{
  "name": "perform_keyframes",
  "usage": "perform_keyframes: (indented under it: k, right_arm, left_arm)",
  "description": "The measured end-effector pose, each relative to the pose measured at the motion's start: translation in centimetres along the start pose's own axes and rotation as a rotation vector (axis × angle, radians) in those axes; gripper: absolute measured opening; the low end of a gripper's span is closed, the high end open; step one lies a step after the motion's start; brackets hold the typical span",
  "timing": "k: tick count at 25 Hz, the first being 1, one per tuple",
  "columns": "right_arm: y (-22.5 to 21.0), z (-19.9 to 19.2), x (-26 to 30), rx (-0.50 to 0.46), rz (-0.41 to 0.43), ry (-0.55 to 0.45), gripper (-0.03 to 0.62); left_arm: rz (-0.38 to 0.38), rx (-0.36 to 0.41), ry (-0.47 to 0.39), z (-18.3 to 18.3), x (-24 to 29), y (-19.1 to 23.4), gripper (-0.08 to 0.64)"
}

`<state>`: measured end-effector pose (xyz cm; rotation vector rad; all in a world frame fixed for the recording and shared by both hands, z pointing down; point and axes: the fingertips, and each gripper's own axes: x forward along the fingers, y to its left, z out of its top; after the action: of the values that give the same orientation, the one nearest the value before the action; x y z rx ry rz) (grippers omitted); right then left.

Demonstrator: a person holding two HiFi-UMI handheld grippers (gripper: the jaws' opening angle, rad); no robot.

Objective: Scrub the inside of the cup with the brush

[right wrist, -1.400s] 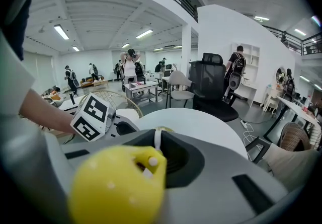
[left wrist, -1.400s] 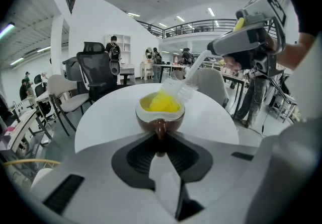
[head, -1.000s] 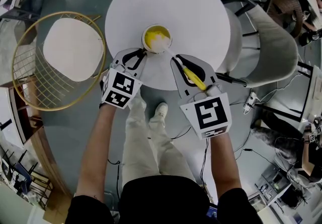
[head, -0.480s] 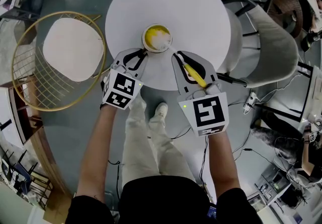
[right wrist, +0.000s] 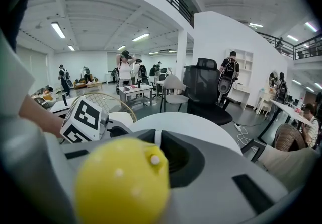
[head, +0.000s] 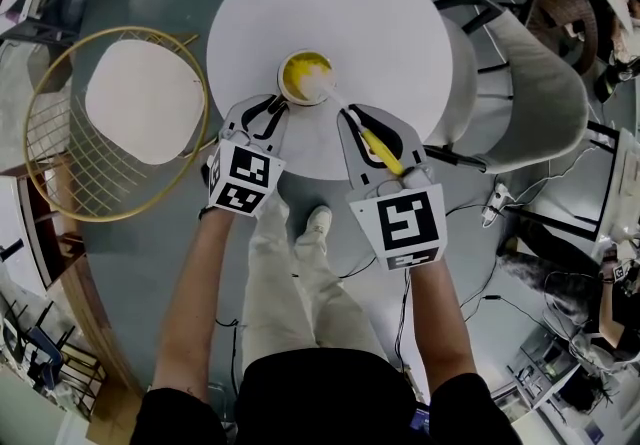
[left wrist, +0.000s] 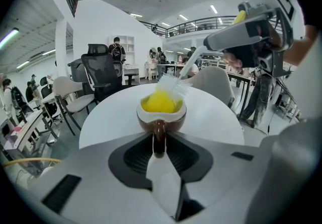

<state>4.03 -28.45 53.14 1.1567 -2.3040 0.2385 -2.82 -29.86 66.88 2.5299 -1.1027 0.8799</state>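
Table (head: 330, 3): white, round; cup (head: 305, 76) stands near my edge.
Left gripper (head: 277, 109): pinching the cup's handle.
Right gripper (head: 350, 116): clamped on brush (head: 383, 153).
Change: barely any; bristles stay inside the cup, so I judge scrubbing is under way.

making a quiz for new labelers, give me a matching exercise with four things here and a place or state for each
1 cup
2 brush
3 table
4 wire chair

a white, round, under cup
b in right gripper, bristles in cup
c gold, at table's left in head view
d handle in left gripper jaws

Pairs: 1-d, 2-b, 3-a, 4-c
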Motion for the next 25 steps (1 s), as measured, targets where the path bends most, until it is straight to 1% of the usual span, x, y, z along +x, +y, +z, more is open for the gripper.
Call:
perform_keyframes:
  k: [5, 10, 16, 21, 25]
  right_arm:
    - [-0.4, 0.1, -0.1, 0.041, 0.000, -0.008, 0.048]
    - [-0.9, 0.9, -0.6, 0.038, -0.001, -0.013, 0.048]
    - [-1.2, 1.3, -1.6, 0.047, -0.008, -0.023, 0.048]
    - [-1.3, 2.1, -3.1, 0.075, -0.008, -0.043, 0.048]
    - [-1.5, 3.1, -5.0, 0.076, -0.018, -0.064, 0.048]
  left_arm:
    - [-0.016, -0.011, -0.006, 0.4, -0.4, 0.2, 0.080]
    - [-0.017, -0.037, -0.022, 1.2, -1.4, 0.4, 0.084]
    - [0.015, -0.066, -0.050, 3.0, -3.1, 1.3, 0.083]
    - [0.017, -0.087, -0.071, 4.5, -5.4, 1.3, 0.081]
    - [0.029, -0.112, -0.105, 6.3, -7.7, 0.8, 0.055]
